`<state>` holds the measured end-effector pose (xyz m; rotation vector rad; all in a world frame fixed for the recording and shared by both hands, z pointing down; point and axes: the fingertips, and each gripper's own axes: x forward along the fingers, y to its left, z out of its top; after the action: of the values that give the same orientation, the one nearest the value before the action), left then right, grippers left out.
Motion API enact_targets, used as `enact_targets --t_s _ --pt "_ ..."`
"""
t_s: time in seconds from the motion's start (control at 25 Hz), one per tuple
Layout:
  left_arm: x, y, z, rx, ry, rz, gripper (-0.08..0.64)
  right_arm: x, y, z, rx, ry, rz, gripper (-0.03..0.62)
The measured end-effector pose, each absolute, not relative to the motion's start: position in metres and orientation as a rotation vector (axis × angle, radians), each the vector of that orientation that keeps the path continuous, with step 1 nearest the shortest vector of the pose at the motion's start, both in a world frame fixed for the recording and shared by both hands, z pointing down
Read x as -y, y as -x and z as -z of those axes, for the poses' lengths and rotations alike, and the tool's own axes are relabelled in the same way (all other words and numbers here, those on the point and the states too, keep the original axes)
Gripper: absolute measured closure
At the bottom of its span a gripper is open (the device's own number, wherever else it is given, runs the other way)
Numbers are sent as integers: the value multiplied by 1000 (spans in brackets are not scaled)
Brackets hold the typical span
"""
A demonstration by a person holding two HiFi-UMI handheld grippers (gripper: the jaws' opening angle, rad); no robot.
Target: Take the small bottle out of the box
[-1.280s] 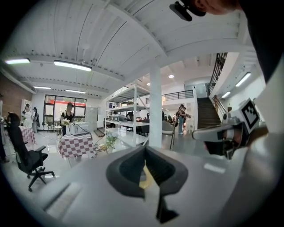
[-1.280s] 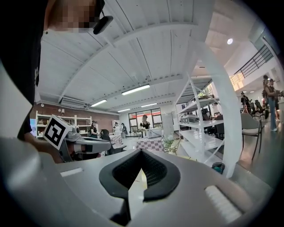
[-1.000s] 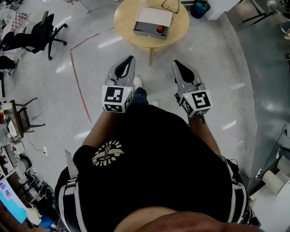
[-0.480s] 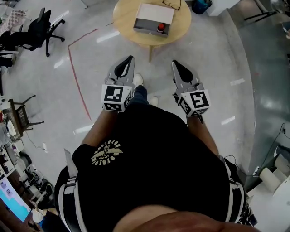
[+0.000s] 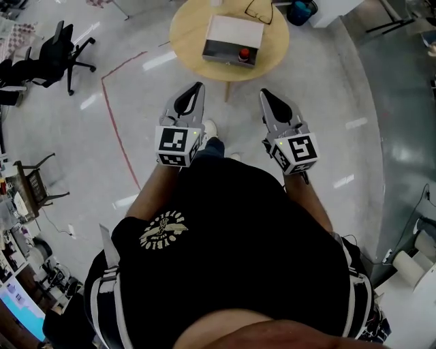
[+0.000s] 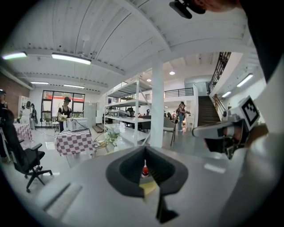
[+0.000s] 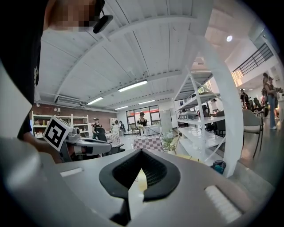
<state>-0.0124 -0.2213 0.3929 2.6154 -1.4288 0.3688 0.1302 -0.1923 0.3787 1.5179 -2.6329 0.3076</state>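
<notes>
A grey box (image 5: 231, 39) lies on a round wooden table (image 5: 191, 27) at the top of the head view, some way ahead of me. At the box's near right corner stands a small red-topped bottle (image 5: 243, 54). Both grippers are held side by side at waist height over the floor, short of the table. The left gripper (image 5: 196, 89) is shut and empty, and the right gripper (image 5: 265, 95) is shut and empty too. In the left gripper view, the red top (image 6: 144, 171) shows far off through the gap behind the closed left gripper (image 6: 145, 150). The right gripper (image 7: 141, 153) also has its tips together.
A pair of glasses (image 5: 257, 9) lies on the table behind the box. A blue bin (image 5: 301, 12) stands beyond the table, a black office chair (image 5: 61, 51) at far left. A red tape line (image 5: 119, 129) runs across the floor. A white pillar (image 6: 156, 106), shelves and distant people show ahead.
The table and box have shifted slightly down in the head view. Both grippers keep the same side-by-side pose, still shut.
</notes>
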Motion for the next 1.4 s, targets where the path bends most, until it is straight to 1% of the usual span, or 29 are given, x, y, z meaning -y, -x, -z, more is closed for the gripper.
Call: enact_targets --t_s 0.56,0.76,1.0,1.16,1.4 --pt "329 37 -389 1334 -2674 -350 560 291 -102 -370 2570 -1598 -285 586" --pt "365 40 -387 1287 -2690 -322 560 323 -102 -367 2520 -1657 -259 586" --pt "392 45 -392 1244 -2705 -305 560 337 -92 -370 2479 -1693 -252 586" --pt "401 39 -400 1217 -2694 -315 560 348 -101 -379 2435 -1692 -255 586" --pt "418 14 -430 1187 -2657 -381 560 370 -142 -411 2344 -1708 -311 584"
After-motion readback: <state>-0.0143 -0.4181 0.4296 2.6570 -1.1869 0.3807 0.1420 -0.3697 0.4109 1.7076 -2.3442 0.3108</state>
